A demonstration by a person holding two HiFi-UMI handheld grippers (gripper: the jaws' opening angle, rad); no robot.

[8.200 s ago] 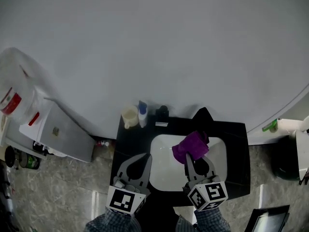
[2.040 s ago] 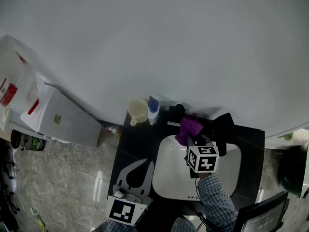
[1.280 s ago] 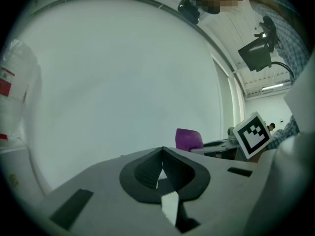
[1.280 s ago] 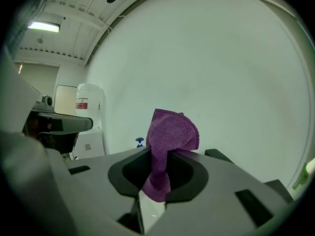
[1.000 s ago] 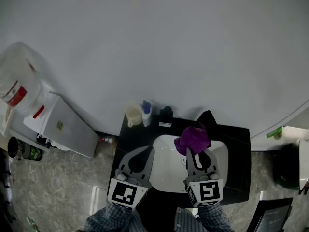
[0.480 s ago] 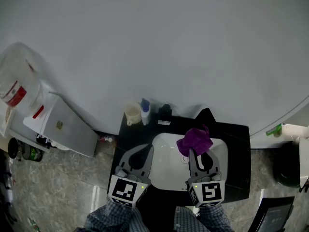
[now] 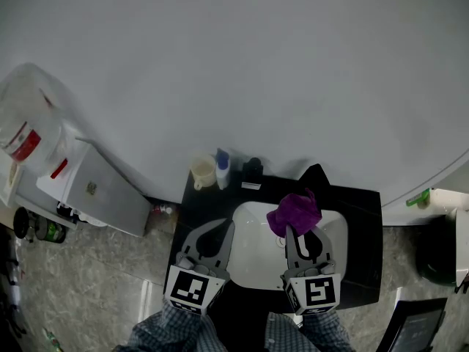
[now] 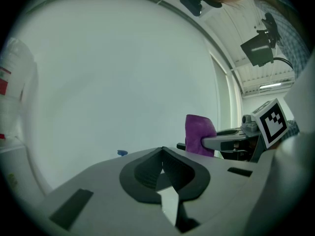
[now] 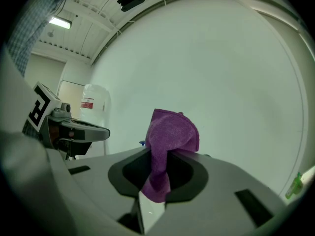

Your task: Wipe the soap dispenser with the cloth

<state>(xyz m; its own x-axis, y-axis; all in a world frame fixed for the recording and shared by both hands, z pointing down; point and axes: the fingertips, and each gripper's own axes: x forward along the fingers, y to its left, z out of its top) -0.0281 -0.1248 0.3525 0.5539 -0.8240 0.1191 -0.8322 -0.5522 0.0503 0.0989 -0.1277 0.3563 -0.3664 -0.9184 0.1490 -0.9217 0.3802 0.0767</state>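
Observation:
The soap dispenser (image 7: 222, 169), a white bottle with a blue top, stands at the back of the black counter (image 7: 363, 226), between a cream cup and the black tap. Only its blue top (image 8: 122, 153) shows in the left gripper view. My right gripper (image 7: 294, 233) hovers over the white basin (image 7: 253, 251), shut on a bunched purple cloth (image 7: 294, 213) that sticks up from its jaws (image 9: 170, 134). The cloth is well short of the dispenser. My left gripper (image 7: 222, 228) is shut and empty over the basin's left rim, level with the right one.
A cream cup (image 7: 202, 171) stands left of the dispenser and a black tap (image 7: 253, 169) to its right. A white appliance (image 7: 95, 196) is on the floor at left. A green-capped bottle (image 7: 416, 195) and a dark bin (image 7: 436, 255) are at right.
Two seconds ago my right gripper held the cloth at the back of the counter near the tap. It has drawn back over the basin and barely moved in the last half second.

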